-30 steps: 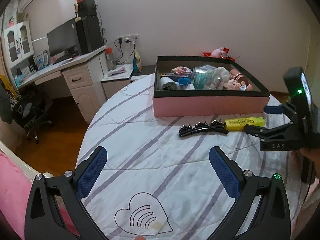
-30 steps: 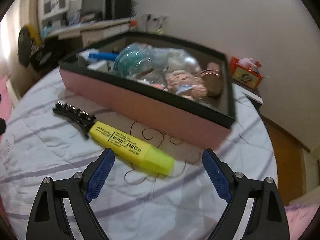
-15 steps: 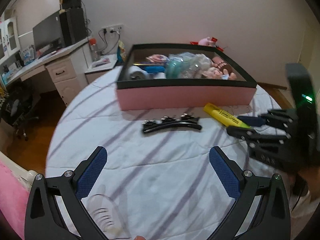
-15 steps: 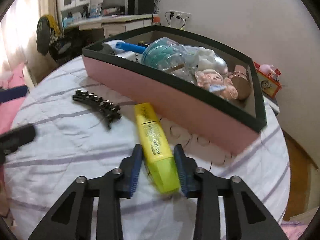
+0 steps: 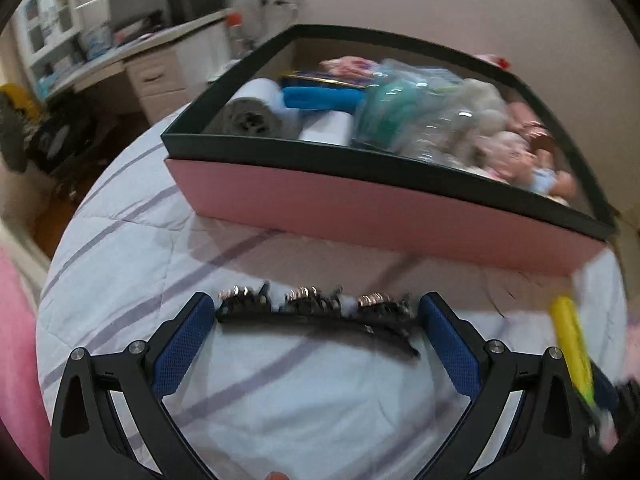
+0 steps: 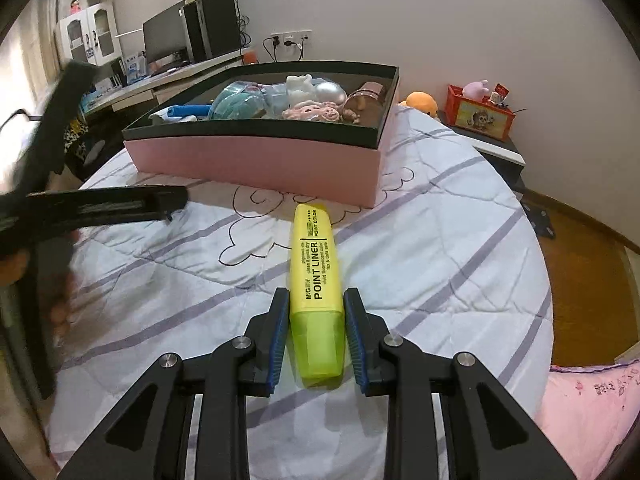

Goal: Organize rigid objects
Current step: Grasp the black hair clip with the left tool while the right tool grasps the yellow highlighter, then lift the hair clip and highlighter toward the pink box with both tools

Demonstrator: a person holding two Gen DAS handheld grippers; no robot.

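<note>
On the bed: a striped white quilt with the pink box sitting on it, and that's where I'm working both claws.

Marker: fat yellow highlighter, black "POINT LINER" print down the barrel, greener see-through cap at my end.

Marker vs right claw: right gripper is clenched on it near the cap, both blue pads flat against its sides. Barrel pokes forward toward the box; can't tell for sure if the tip rests on the quilt.

Hair clip: long black hair clip with little shiny metal bits along the top edge, lying flat on the quilt just in front of the box's pink wall.

Clip vs left claw: left gripper is spread wide, clip lying crosswise between the fingertips, each end just beside a pad. Nothing squeezed, it's blurry though.

Box: black rim, already stuffed with a doll, a paper roll, a blue thing and clear plastic bits.

What changed: a second ago my right jaws were wide with the marker lying slantwise between them; they snapped shut half a second back. Left claw was well short of the clip, now it straddles it.
</note>
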